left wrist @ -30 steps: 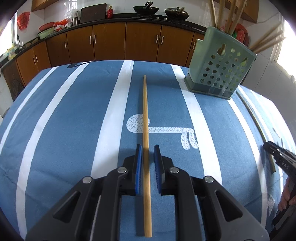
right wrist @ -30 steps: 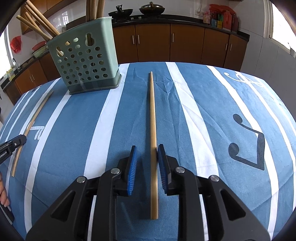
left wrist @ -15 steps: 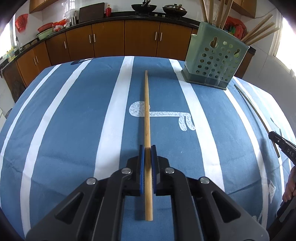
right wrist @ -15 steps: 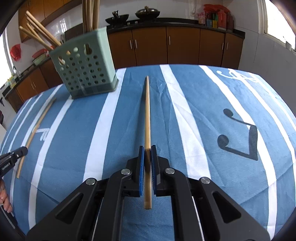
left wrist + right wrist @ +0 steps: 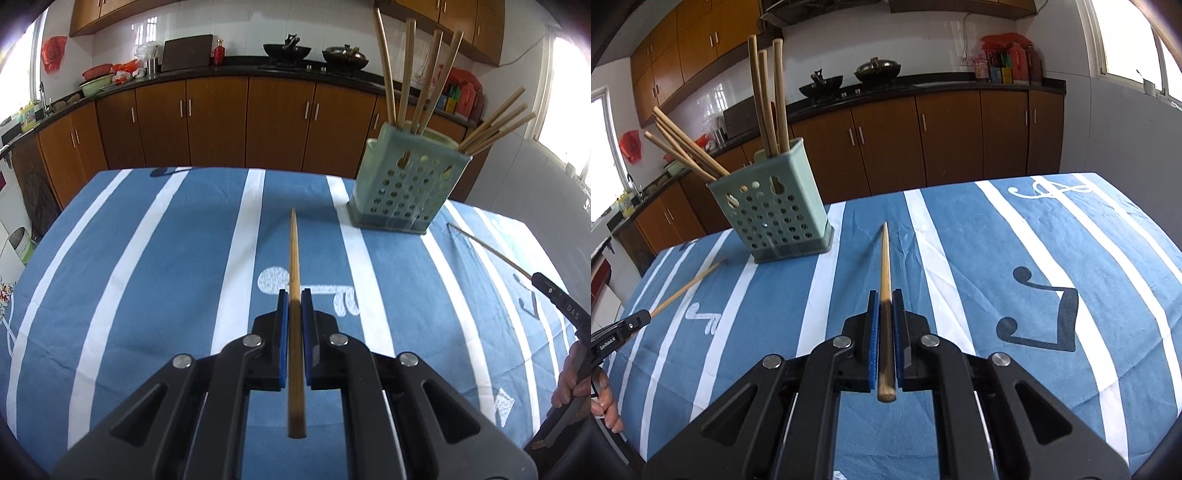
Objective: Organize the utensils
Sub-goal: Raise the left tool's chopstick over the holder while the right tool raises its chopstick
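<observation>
Two grippers each clamp one chopstick. Left wrist view: the left gripper (image 5: 294, 295) pinches a wooden chopstick (image 5: 293, 266) pointing far, above the striped tablecloth (image 5: 147, 277); the green holder (image 5: 402, 188) stands far right. Right wrist view: the right gripper (image 5: 885, 295) grips another chopstick (image 5: 885, 266); holder (image 5: 775, 214) far left. Tilt each tip down before lowering it in.

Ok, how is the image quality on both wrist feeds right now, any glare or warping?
Left wrist view: window at right blown out white, table edge bowed by fisheye, chopstick sharp. Right wrist view: window glare top right, holder leans from distortion, chopstick crisp in the jaws, corners vignetted black.
</observation>
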Motion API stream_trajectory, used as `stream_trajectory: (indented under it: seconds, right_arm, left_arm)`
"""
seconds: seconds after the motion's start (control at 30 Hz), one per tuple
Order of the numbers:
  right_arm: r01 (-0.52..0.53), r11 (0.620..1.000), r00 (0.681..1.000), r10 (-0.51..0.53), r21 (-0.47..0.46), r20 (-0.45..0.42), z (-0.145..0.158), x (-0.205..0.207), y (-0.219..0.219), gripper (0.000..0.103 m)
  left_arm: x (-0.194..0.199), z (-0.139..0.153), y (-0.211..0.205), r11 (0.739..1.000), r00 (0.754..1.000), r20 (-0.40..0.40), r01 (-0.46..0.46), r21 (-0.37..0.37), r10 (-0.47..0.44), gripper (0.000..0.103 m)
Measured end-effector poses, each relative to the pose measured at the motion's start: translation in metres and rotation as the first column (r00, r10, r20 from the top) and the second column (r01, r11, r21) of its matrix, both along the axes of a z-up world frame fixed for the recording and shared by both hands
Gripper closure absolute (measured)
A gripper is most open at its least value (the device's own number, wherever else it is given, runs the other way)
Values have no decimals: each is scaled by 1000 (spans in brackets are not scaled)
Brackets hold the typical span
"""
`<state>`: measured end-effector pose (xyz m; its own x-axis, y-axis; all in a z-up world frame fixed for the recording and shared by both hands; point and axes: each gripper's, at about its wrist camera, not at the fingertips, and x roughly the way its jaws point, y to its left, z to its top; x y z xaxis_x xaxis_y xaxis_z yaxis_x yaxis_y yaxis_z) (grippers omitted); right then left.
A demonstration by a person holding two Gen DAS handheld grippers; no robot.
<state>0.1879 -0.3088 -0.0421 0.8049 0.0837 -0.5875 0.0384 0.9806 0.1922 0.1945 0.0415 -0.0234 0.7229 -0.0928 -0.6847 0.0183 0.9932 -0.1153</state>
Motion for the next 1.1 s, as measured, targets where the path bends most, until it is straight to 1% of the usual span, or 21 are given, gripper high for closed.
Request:
stream_trajectory:
  seconds: [0.27,0.53,0.7,0.9,1.0,1.1]
  right_arm:
    - [4,1000,997,-6,29,79,21,-4,-3,95]
    - [-6,999,989,1,36,149,43,-9,-1,95]
    - [-12,999,986,6,34,165,48,-11,0,95]
    - [-15,999,983,9,32,181,55,-11,1,95]
    - [-27,999,978,20,30,207,68,-12,3,95]
    - [-42,999,968,33,31,249,91,-14,5,95]
  left_arm:
    - [-8,30,0,1000,996,85,-1,-27,4,95]
    - [-14,59,-2,999,986,166,5,-46,3,95]
    - [-16,69,-2,999,981,194,9,-46,0,95]
    - [-15,74,-2,999,979,205,9,-50,1,95]
    - [-15,82,-2,998,975,220,22,-54,-9,95]
    - [-15,100,-5,998,966,255,43,-54,-27,95]
